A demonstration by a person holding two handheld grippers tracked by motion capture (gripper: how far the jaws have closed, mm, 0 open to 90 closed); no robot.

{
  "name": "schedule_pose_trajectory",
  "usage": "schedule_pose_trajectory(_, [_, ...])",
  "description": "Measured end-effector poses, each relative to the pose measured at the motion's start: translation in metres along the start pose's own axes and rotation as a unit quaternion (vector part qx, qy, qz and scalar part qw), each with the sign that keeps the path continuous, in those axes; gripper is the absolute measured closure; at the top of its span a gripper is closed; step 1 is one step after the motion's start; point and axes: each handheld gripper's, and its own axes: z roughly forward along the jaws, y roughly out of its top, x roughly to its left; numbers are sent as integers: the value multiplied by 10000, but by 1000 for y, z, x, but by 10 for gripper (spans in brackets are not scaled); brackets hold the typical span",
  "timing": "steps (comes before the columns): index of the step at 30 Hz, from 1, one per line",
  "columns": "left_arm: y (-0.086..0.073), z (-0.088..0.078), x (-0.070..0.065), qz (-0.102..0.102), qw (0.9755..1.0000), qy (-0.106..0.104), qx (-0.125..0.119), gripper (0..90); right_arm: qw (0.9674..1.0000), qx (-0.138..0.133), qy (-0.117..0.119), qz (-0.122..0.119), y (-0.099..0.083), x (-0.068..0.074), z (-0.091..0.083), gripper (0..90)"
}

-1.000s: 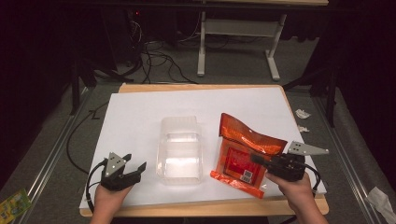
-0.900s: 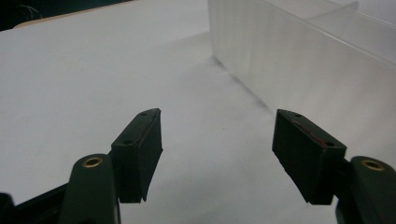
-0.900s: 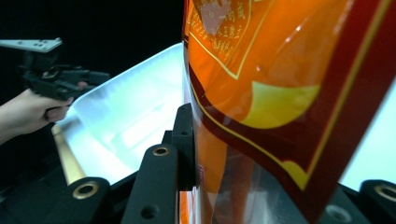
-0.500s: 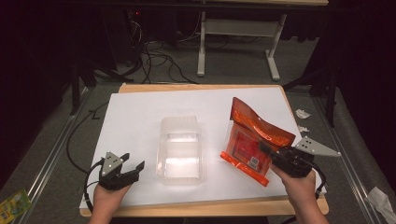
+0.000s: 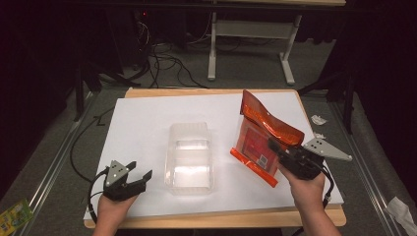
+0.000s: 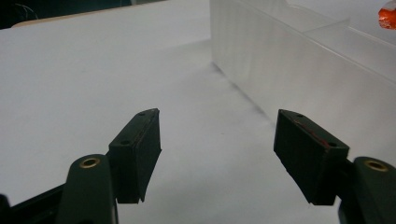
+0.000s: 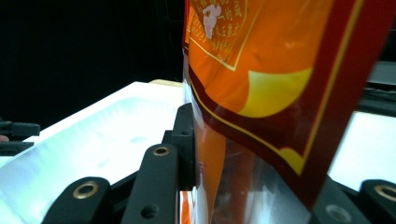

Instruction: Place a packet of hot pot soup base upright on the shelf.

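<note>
Since earlier frame, R gripper (image 5: 276,150) is lifting the orange pouch (image 5: 260,132) off the white sheet (image 5: 147,118) near its right edge, jaws clamping it. L gripper (image 5: 140,178) is resting at front-left corner, jaws wide w/ nothing between, beside clear tray (image 5: 189,152) at mid-sheet.

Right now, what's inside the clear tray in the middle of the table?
Nothing shows inside the tray; through its clear plastic only the white sheet beneath appears. The orange pouch hangs off to its right, gripped in the right tongs, not in it.
</note>
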Motion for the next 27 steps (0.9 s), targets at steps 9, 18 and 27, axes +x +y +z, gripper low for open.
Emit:
schedule_pose_trajectory(9, [1, -1, 1, -4, 10000, -25, -57, 321, 9998, -103, -17, -151, 13, 20, 11, 720])
schedule_pose_trajectory(18, [1, -3, 0, 11, 10000, -24, -80, 321, 9994, -275, 150, -141, 28, 43, 22, 720])
schedule_pose_trajectory(27, [1, -5, 1, 16, 9999, -43, -110, 321, 9985, -306, 376, -242, 35, 66, 41, 720])
